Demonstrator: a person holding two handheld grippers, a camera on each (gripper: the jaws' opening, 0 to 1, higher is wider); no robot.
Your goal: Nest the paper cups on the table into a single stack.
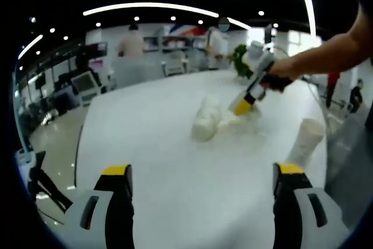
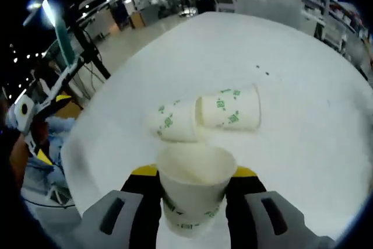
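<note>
In the right gripper view, 1 upright paper cup (image 2: pixel 195 188) sits clamped between the right gripper (image 2: pixel 195 180) jaws, its open mouth facing up. Just beyond it, 2 more cups (image 2: pixel 204 115) lie on their sides on the white table (image 2: pixel 303 86), one partly nested into the other, both printed with small green marks.

In the left gripper view, the left gripper (image 1: pixel 202 174) holds its jaws wide apart over bare tabletop, nothing between them. The lying pair appears mid-table there, with another cup (image 1: pixel 305 141) standing near the right edge. People stand in the background.
</note>
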